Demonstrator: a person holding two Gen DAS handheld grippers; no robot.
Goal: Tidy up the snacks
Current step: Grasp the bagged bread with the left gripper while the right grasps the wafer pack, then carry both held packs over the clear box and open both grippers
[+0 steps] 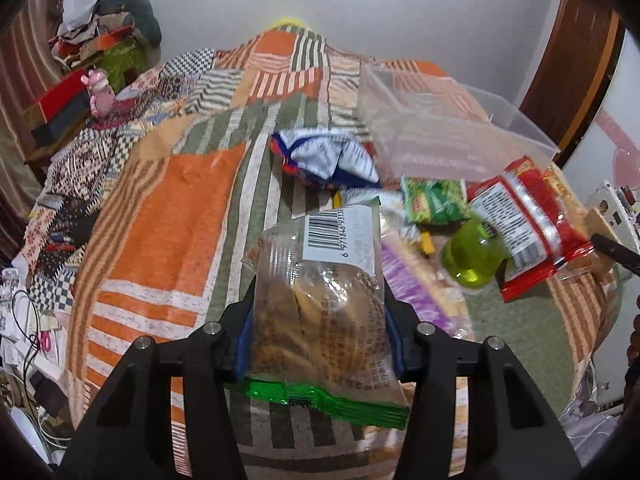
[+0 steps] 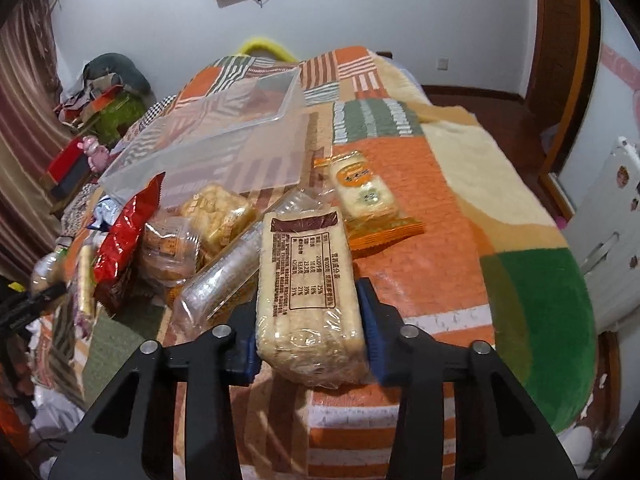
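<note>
Left wrist view: left gripper (image 1: 318, 332) pinches clear biscuit bag (image 1: 320, 300), lower centre; light, crinkly, contents brittle. Right wrist view: right gripper (image 2: 310, 334) clamps stiff cracker pack (image 2: 306, 280) mid-body; clear bin (image 2: 224, 136) upper left.

A clear bag of brown biscuits (image 1: 320, 308) with a barcode label and green end seam is lifted off the bed. A pale cracker pack (image 2: 308, 300), wrapped in clear film, nutrition panel up, lies beside the snack pile (image 2: 176, 236) before a clear plastic bin (image 2: 224, 140).
</note>
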